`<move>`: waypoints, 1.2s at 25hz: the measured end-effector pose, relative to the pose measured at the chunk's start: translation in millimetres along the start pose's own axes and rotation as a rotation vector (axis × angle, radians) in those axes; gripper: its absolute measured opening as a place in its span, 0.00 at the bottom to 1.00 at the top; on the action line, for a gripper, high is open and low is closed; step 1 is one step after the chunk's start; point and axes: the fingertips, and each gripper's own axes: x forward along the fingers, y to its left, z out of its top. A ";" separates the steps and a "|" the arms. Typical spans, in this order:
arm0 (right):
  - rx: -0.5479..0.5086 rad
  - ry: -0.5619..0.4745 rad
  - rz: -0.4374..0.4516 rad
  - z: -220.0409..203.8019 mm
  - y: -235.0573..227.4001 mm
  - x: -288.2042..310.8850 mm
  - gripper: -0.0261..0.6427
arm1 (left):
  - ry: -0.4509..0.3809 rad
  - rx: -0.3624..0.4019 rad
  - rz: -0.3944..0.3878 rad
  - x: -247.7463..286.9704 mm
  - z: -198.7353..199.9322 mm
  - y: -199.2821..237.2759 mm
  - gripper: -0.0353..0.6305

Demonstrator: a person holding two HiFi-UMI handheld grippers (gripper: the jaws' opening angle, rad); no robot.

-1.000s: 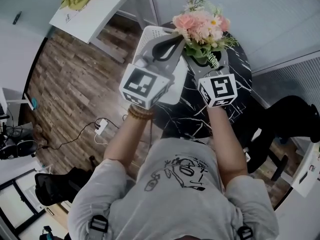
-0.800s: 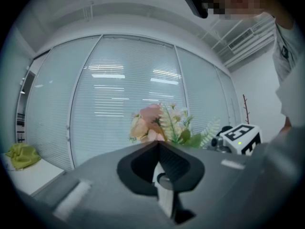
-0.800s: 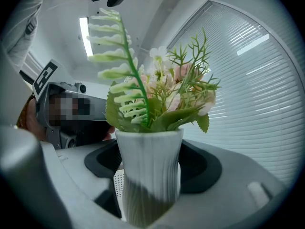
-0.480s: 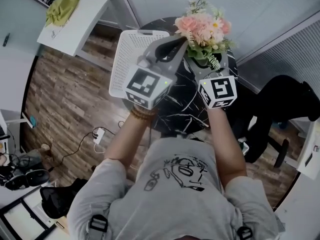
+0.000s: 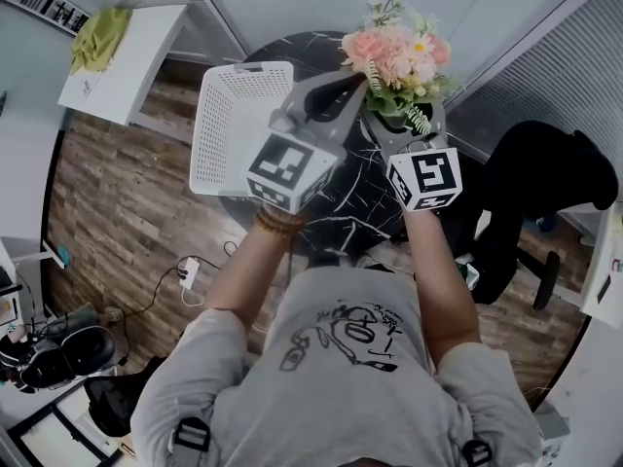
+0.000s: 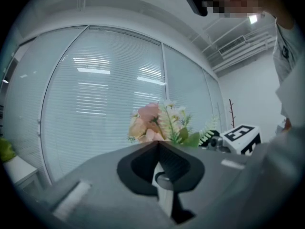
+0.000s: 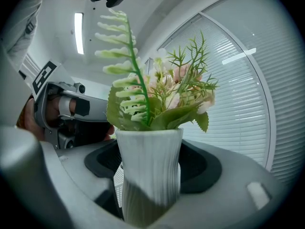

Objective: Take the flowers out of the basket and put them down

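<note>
Basket (image 5: 229,125) farther left, at edge of marble table (image 5: 360,207)

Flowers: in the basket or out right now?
Out. The right gripper is clamped on the white vase of flowers, clear of the white basket beside it.

Looking steeply down from the head; looking level, close up, along the jaws of the left gripper (image 6: 158,147) and right gripper (image 7: 150,171) toward window blinds (image 6: 95,104); sharing the flowers (image 5: 394,52) in all three.
</note>
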 end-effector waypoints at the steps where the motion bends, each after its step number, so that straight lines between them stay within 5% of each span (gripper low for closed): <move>1: 0.000 0.001 -0.003 -0.9 -2.6 -1.4 0.58 | 0.003 -0.002 -0.002 2.7 -0.7 -1.4 0.06; 14: 0.012 0.008 0.004 -20.3 -6.7 2.1 0.58 | 0.024 -0.013 -0.011 9.8 -17.2 -0.8 0.06; 30: 0.038 0.051 0.028 -106.6 0.7 2.7 0.58 | 0.063 -0.057 -0.066 15.4 -96.9 -8.0 0.06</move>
